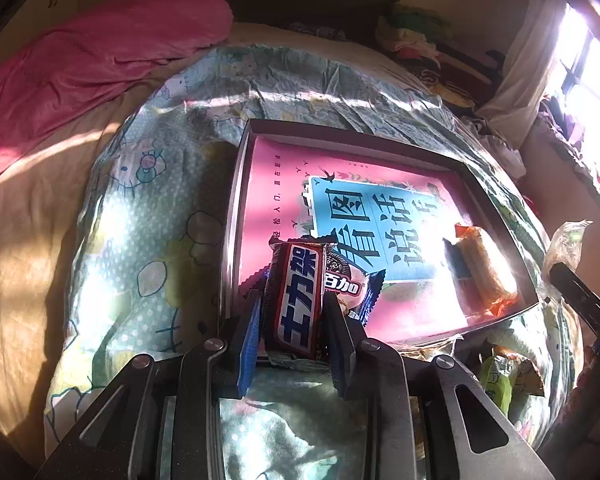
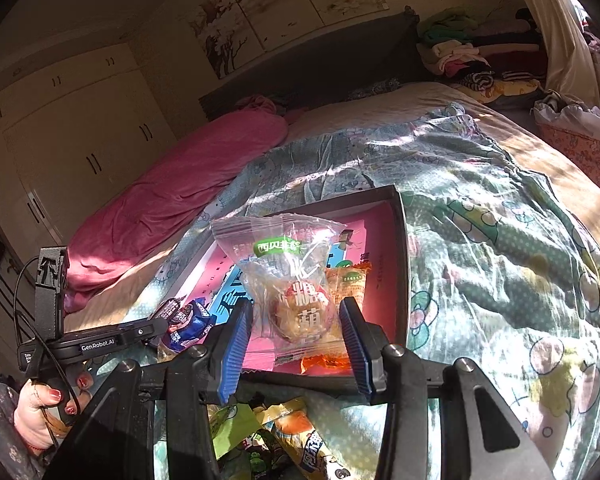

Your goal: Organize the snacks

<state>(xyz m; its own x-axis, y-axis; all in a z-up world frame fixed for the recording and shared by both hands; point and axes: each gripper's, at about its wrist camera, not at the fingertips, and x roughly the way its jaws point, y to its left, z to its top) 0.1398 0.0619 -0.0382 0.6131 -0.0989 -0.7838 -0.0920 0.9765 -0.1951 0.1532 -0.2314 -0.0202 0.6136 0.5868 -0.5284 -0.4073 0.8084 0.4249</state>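
Observation:
My left gripper [image 1: 294, 300] is shut on a brown chocolate bar [image 1: 296, 296] with white and blue lettering, held upright over the near left corner of a dark-rimmed tray [image 1: 236, 216]. A blue cookie packet [image 1: 360, 292] sits right behind the bar; whether it is held too I cannot tell. My right gripper [image 2: 296, 304] is shut on a clear bag [image 2: 296, 280] with a round candied snack inside, raised over the tray's [image 2: 402, 280] near edge. An orange-wrapped snack [image 1: 484, 268] lies at the tray's right side. The left gripper [image 2: 168, 316] shows at lower left in the right wrist view.
The tray, lined with a pink and blue printed sheet [image 1: 380, 220], rests on a cartoon-print quilt [image 2: 500, 260] on a bed. Several loose snack packets [image 2: 280, 432] lie on the quilt in front of it. A pink blanket [image 1: 100, 60] lies to the left. A person's hand [image 2: 48, 404] grips the left tool.

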